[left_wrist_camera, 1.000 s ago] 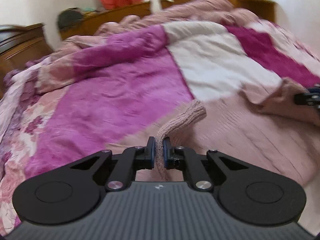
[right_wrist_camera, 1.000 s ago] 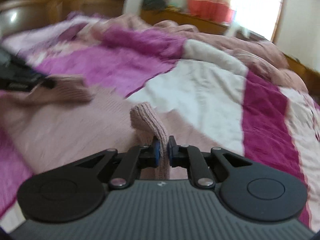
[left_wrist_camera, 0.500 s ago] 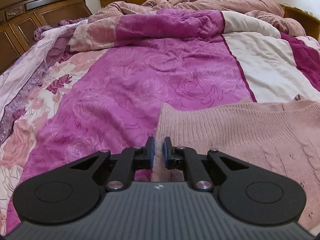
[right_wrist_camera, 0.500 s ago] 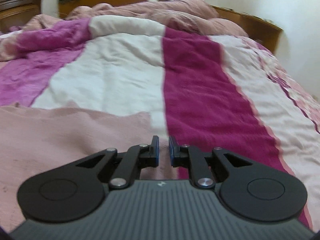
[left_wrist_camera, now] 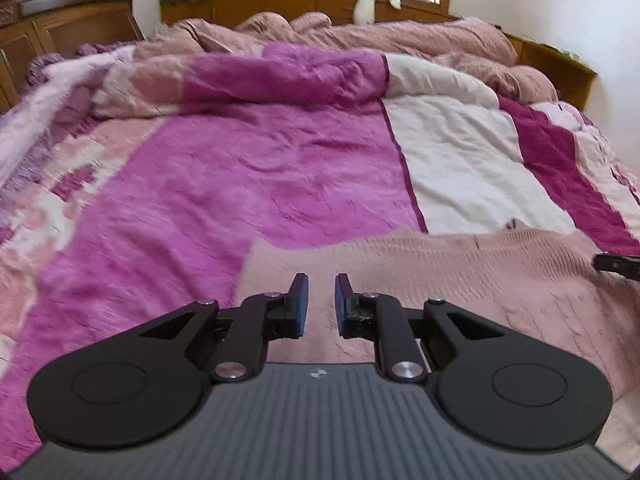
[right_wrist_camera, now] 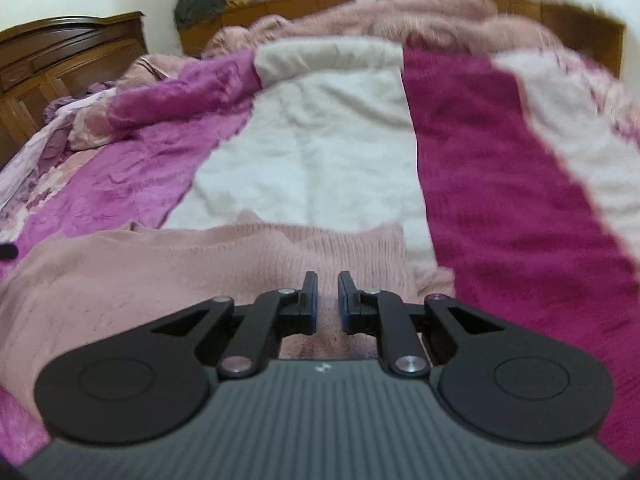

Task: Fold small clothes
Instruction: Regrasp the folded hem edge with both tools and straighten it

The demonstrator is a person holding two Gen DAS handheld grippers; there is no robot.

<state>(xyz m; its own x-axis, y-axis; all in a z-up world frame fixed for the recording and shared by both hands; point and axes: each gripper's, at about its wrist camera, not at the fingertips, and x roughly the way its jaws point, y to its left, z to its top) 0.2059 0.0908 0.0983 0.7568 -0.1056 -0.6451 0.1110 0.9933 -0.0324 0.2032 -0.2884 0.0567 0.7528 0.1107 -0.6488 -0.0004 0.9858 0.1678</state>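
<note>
While the pink sweater (left_wrist_camera: 460, 280) lay flat on the quilt (left_wrist_camera: 260, 200), left gripper (left_wrist_camera: 319, 304) was opening, empty; only the right view showed the right gripper (right_wrist_camera: 327, 300) slightly parted, empty.

Nothing readable anywhere, honestly. Only a tiny pale logo mark stamped on the ribbed grey body of the left gripper (left_wrist_camera: 319, 306), same little mark on the right gripper (right_wrist_camera: 328, 299), too small to make out as letters. No labels, tags, numbers or print showing on the pink knit sweater (left_wrist_camera: 460, 276) or the quilt (left_wrist_camera: 260, 184).
</note>
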